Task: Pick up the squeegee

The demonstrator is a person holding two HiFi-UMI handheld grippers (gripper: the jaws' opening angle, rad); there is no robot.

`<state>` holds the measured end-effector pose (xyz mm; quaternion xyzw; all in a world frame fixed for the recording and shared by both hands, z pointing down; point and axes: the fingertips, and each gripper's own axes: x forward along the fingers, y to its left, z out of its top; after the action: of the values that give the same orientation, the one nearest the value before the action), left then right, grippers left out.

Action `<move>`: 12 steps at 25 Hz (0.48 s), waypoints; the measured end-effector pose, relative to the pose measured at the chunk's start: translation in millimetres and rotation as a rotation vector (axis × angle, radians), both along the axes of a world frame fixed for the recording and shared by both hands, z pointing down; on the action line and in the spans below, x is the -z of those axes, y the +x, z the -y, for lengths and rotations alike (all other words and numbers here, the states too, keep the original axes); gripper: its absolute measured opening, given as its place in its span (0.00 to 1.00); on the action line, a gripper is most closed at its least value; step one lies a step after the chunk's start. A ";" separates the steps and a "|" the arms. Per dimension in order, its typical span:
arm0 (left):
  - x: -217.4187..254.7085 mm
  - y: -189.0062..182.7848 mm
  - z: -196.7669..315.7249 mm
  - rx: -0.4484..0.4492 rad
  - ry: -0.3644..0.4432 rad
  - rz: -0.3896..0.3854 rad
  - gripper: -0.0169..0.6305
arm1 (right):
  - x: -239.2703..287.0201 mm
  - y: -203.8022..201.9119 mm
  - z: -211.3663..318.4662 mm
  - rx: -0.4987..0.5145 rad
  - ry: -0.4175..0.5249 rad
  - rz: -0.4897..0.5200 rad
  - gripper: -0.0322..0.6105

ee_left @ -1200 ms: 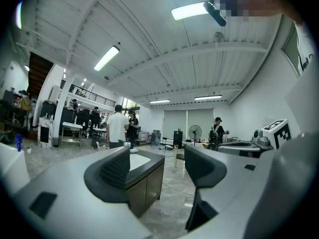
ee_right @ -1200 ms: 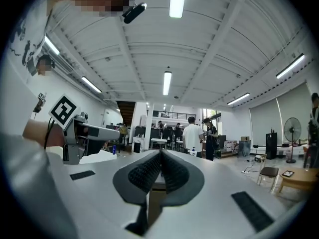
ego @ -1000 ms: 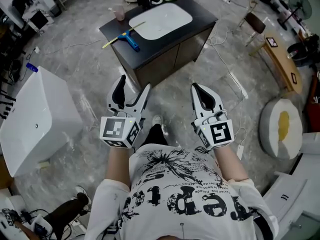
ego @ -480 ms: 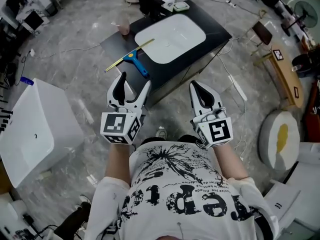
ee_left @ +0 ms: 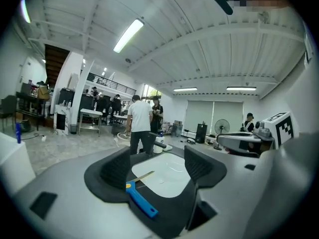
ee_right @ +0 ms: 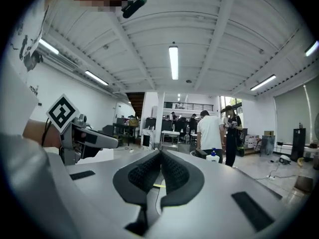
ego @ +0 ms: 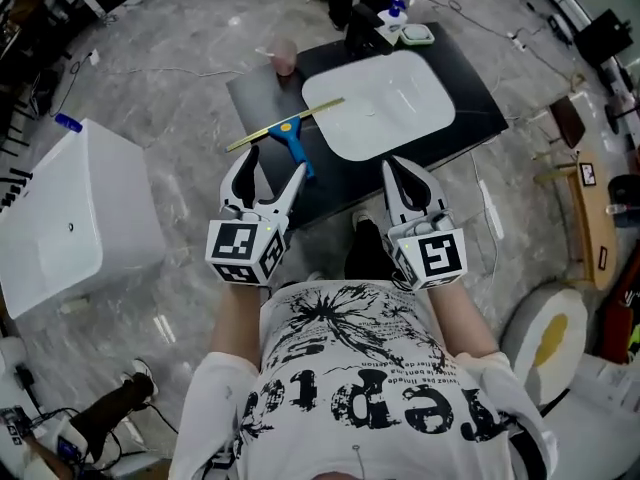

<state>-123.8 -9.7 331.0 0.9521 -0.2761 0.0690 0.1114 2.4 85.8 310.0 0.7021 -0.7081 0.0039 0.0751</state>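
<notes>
The squeegee [ego: 291, 140], with a blue handle and a long yellow-edged blade, lies on the black counter [ego: 258, 93] left of the white sink basin [ego: 385, 103]. My left gripper [ego: 272, 168] is open and empty, and hovers just short of the handle's near end. In the left gripper view the squeegee [ee_left: 141, 203] shows between the open jaws of the left gripper [ee_left: 157, 166], lower down. My right gripper [ego: 402, 180] is shut on nothing, over the counter's near edge below the basin. In the right gripper view the right gripper [ee_right: 160, 159] has its pads pressed together.
A pink cup [ego: 285, 56] stands at the counter's back left, and a bottle and dish [ego: 405, 26] at its back. Two people [ee_left: 141, 123] stand beyond the counter. A white box [ego: 60, 228] sits to the left. A wooden bench [ego: 588, 203] and cables are on the right.
The counter and squeegee have come much closer to both grippers as I stepped forward. The left jaws stay open and the right jaws stay shut.
</notes>
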 end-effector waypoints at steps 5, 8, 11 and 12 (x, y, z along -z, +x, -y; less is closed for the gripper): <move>-13.7 31.9 45.1 0.154 -0.018 0.034 0.54 | -3.0 45.2 72.8 0.154 -0.004 0.005 0.07; -29.0 48.5 67.1 0.245 -0.054 0.058 0.54 | -12.2 66.2 111.0 0.248 -0.037 0.010 0.07; -54.3 60.9 83.8 0.329 -0.105 0.086 0.54 | -27.1 81.7 143.9 0.336 -0.068 0.009 0.07; -64.6 64.4 88.1 0.354 -0.126 0.098 0.54 | -32.6 86.2 153.8 0.361 -0.078 0.011 0.07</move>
<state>-59.4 -97.8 395.7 0.8752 -0.4396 0.1117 0.1679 88.6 -68.0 342.6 0.5601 -0.8223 0.0216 0.0981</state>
